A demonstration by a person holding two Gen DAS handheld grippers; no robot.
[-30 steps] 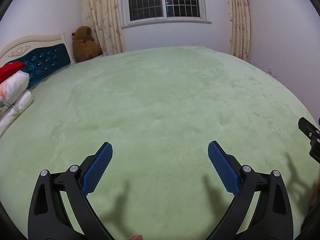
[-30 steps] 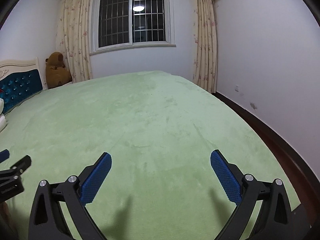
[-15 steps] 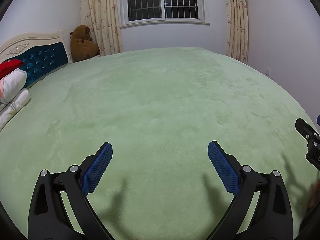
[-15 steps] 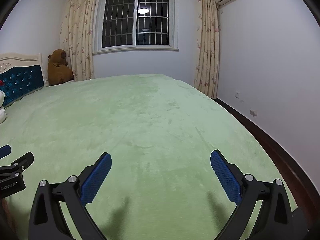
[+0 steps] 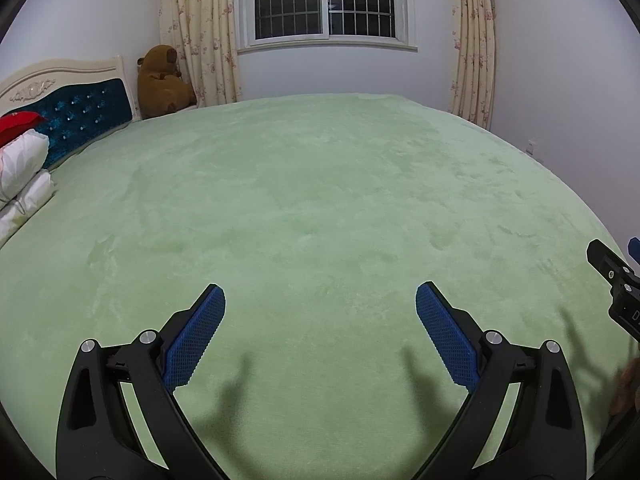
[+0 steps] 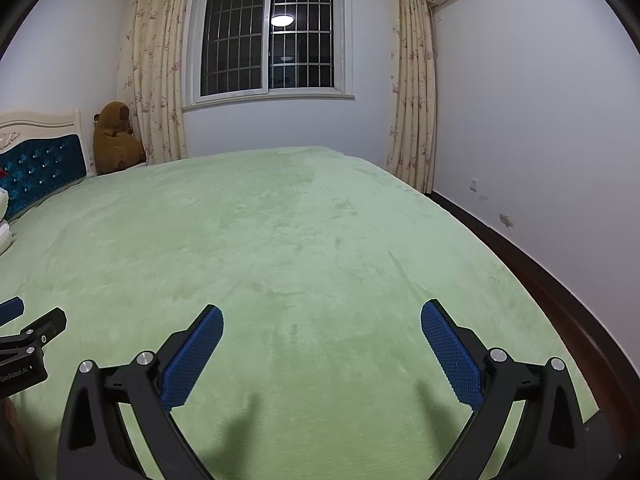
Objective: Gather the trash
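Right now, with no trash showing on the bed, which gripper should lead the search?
Neither has a clear edge. The left gripper and right gripper both hover open and empty over the bare green blanket. No trash shows in either view; right sits nearer the floor strip, so perhaps right.

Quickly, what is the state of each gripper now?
Left gripper: open, holding nothing, above the green plush bedspread.
Right gripper: open, holding nothing.

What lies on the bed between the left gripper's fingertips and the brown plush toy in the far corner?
Nothing: in the left wrist view only bare green blanket stretches from the left gripper to the plush toy. No trash shows.
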